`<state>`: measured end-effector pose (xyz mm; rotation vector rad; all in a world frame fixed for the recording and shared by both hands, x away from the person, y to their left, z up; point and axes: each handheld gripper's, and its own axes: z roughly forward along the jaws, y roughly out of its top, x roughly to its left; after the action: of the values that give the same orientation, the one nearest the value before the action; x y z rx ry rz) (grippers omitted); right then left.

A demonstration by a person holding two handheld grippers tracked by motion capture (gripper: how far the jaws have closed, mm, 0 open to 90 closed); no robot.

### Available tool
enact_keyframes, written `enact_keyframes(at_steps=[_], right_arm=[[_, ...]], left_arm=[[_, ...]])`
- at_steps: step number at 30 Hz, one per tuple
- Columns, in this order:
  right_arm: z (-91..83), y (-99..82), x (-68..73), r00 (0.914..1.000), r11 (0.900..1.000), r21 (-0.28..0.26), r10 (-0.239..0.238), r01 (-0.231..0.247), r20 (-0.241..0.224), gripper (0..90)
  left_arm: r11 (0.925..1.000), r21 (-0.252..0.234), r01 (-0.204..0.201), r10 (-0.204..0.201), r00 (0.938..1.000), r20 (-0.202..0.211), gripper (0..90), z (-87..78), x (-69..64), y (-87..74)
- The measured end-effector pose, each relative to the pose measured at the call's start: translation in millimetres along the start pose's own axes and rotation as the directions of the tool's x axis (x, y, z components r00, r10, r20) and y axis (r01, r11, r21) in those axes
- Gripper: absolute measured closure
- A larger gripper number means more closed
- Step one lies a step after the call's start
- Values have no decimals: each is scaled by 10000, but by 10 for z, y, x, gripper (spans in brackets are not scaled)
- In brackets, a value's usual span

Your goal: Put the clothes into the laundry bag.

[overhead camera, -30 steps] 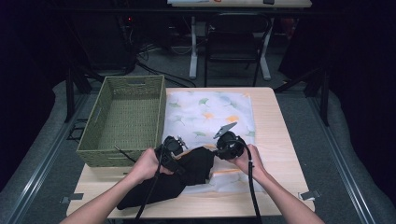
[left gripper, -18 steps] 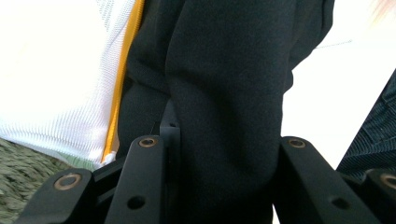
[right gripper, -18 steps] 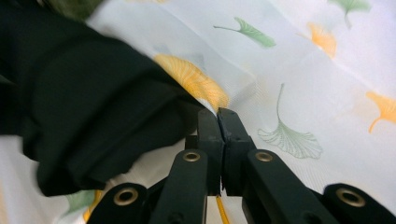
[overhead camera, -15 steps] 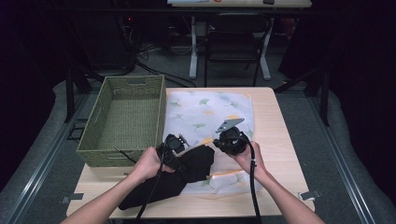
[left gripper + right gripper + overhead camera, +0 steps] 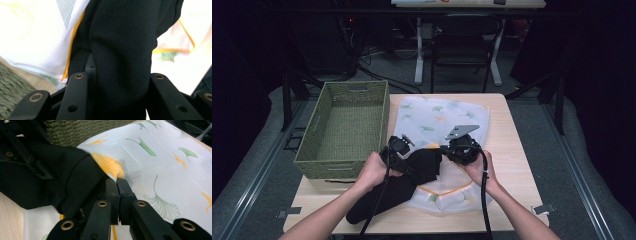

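Inspection finds my left gripper (image 5: 398, 150) clamped on a thick fold of the black garment (image 5: 412, 172), holding it up over the near edge of the mesh laundry bag (image 5: 437, 117) so it can be fed into the opening. My right gripper (image 5: 117, 185) has just closed its jaws; they pinch the bag's yellow-trimmed rim (image 5: 110, 167), apparently to hold the mouth up. Garment is matte, heavy-looking and bunched, trailing toward the table's near edge. Bag is white mesh printed with ginkgo leaves, lying flat beside the woven basket (image 5: 344, 127).
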<state>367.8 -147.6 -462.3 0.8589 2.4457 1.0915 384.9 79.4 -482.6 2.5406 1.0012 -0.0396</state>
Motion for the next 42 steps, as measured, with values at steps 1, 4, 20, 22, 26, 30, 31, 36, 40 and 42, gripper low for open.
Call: enact_keyframes(at_steps=[1,4,20,22,26,30,31,36,40,42], right_arm=[[23,-8,-3,10000,9999,130,-45,46,-55,890],[57,-21,-5,9999,9996,289,-40,44,-113,890],[180,-142,-6,9994,9953,965,-71,104,-350,888],[174,-139,-6,9994,9954,950,-58,90,-335,888],[170,-140,-15,9994,9953,963,-35,69,-349,888],[168,-139,-16,9994,9953,960,-90,122,-335,888],[167,-139,-14,9994,9952,973,-109,141,-335,888],[160,-142,-18,9994,9953,964,-76,108,-332,888],[167,-142,-17,9994,9950,993,-82,114,-331,888],[168,-140,-15,9994,9951,987,-77,109,-331,888]], left_arm=[[9999,14,117,-117,9999,-61,667,54,20,22],[9998,6,215,-214,9996,-190,665,120,40,51],[9981,-229,-568,545,9945,-896,297,248,52,7],[9964,-294,-797,767,9928,-925,245,185,21,-3],[9914,-431,-1233,1189,9886,-925,157,56,-50,-51],[9835,-415,-1761,1704,9786,-1152,147,-63,-96,-120],[9837,-521,-1723,1653,9792,-1173,147,-79,-97,-146],[9840,-193,-1770,1739,9787,-1092,157,-54,-69,-273],[9833,42,-1820,1815,9788,-951,162,34,-64,-350],[9793,87,-2021,2019,9736,-1068,165,68,-71,-369]])
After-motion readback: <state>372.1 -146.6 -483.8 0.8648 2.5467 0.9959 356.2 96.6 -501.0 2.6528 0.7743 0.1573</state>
